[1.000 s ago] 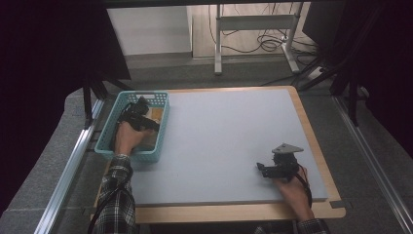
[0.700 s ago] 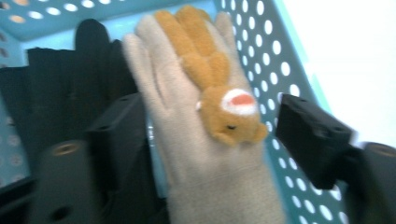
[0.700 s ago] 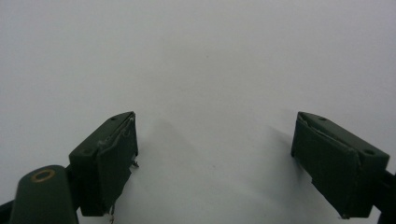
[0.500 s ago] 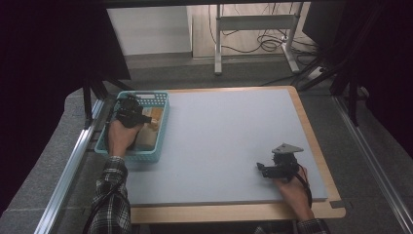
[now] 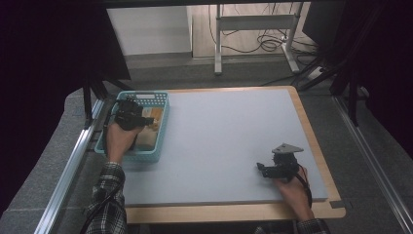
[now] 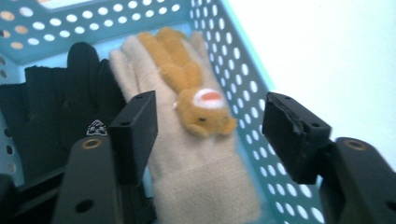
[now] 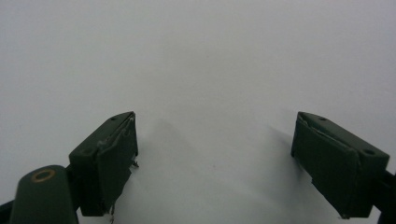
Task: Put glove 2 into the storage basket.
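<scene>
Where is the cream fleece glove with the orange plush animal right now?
The cream fleece glove lies inside the turquoise perforated basket at the table's left, beside a black glove, between the left gripper's open jaws.

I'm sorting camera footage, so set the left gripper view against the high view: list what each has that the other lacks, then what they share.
Left gripper view alone: the cream glove's detail, a tan plush animal sewn on it with a white and red patch, plus a black glove beside it, and the left gripper with jaws wide apart above the cream glove.

High view alone: the right gripper resting on the grey table mat, both forearms, a plaid sleeve and the floor beyond.

Both: the teal perforated basket with something pale inside it.
</scene>
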